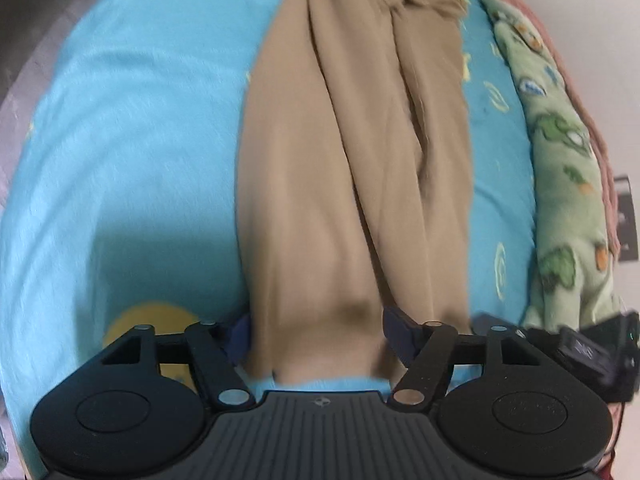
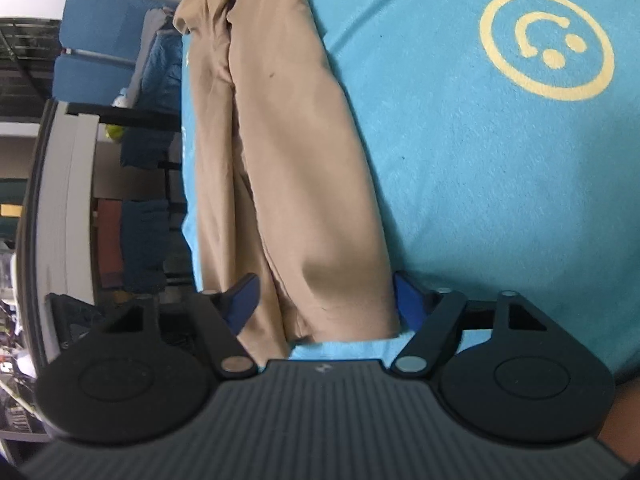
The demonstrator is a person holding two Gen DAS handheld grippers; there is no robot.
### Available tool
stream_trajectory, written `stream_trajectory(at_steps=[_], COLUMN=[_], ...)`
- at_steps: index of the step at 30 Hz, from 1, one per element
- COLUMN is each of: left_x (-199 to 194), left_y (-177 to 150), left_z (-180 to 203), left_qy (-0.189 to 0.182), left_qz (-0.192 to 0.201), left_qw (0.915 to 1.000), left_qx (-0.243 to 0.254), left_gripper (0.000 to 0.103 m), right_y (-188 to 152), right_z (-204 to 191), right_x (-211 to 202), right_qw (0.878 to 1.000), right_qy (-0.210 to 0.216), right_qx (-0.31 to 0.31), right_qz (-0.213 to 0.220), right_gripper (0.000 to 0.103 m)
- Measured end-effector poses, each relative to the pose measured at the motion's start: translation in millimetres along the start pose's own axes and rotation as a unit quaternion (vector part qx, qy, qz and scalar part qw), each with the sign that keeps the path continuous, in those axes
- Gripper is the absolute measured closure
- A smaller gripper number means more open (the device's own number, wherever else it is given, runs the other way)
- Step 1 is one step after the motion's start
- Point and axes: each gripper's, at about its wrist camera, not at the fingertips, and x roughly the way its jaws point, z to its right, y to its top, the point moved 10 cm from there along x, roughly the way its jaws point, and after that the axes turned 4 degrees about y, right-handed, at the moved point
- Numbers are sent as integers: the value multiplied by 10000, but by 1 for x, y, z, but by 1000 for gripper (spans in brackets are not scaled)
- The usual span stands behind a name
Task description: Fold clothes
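From the left wrist, the left gripper [image 1: 318, 336] has its jaws spread wide around the near end of the tan garment [image 1: 352, 152], which lies lengthwise on the blue sheet [image 1: 132, 128] (a green blanket [image 1: 560, 152] lies beyond the garment's right edge). From the right wrist, the right gripper [image 2: 326, 300] likewise straddles the garment [image 2: 288, 152] with parted jaws; a yellow smiley [image 2: 546, 44] sits right of the garment.

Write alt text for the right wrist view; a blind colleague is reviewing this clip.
The right gripper stands open around the near end of a tan garment, which stretches away across a turquoise blanket with a yellow smiley face. Dim room furniture shows at left.
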Motion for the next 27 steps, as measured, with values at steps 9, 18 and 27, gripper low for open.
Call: stream_trajectory(at_steps=[9, 18, 27], left_x=[2, -62, -139], left_y=[-5, 5, -12], left_z=[-10, -6, 51], left_qy=[737, -272, -1114], left_qz=[220, 1452, 2255], left_qw=[9969, 9878, 9669], left_qx=[188, -489, -435], left_gripper=[92, 98, 99], right_y=[-18, -6, -16], right_z=[-7, -30, -96], right_x=[7, -47, -131], right_qw=[9949, 9949, 9794], right_qy=[-576, -219, -100], right_qx=[-753, -865, -1544], right_qz=[-340, 461, 1298], right_gripper=[89, 93, 94])
